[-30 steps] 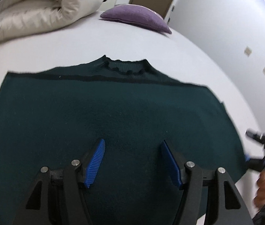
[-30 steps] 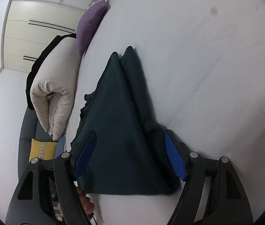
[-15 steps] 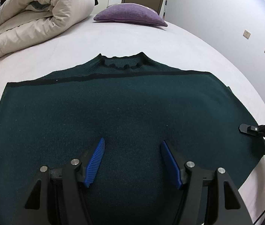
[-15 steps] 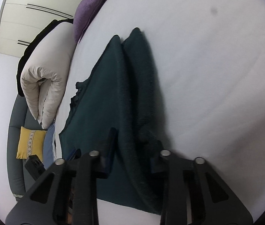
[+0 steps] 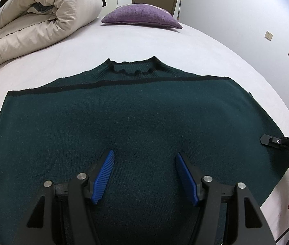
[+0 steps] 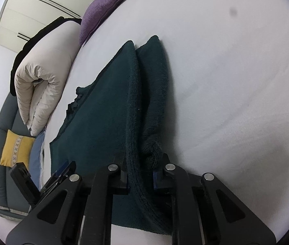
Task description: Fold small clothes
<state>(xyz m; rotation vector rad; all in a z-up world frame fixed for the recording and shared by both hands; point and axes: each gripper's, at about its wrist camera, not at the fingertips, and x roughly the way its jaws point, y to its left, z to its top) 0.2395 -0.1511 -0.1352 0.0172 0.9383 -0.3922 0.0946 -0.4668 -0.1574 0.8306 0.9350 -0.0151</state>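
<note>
Left wrist view: we logged one dark green sweater (image 5: 136, 126), spread flat on the white bed (image 5: 185, 47), collar toward the purple pillow (image 5: 142, 16), a rolled beige duvet (image 5: 36, 18) well off to the side. The left gripper (image 5: 144, 175) hung above the lower body of the knit with its jaws spread wide — nothing between them. The right gripper (image 6: 140, 175) was pinched onto the sweater's side edge, where a folded-in sleeve doubles the cloth.

Step in hand, by our reckoning: carrying that side across for a lengthwise fold. Advice entered: keep both layers in the pinch, lift low, draw the edge straight toward the midline, and let the free left tool press the body down so the knit does not drag.

Not made out — the blue pads of the right tool, buried in cloth; the hem nearest us, cut off behind the left tool; how deep the bite went; the far sleeve, hidden under the body.
</note>
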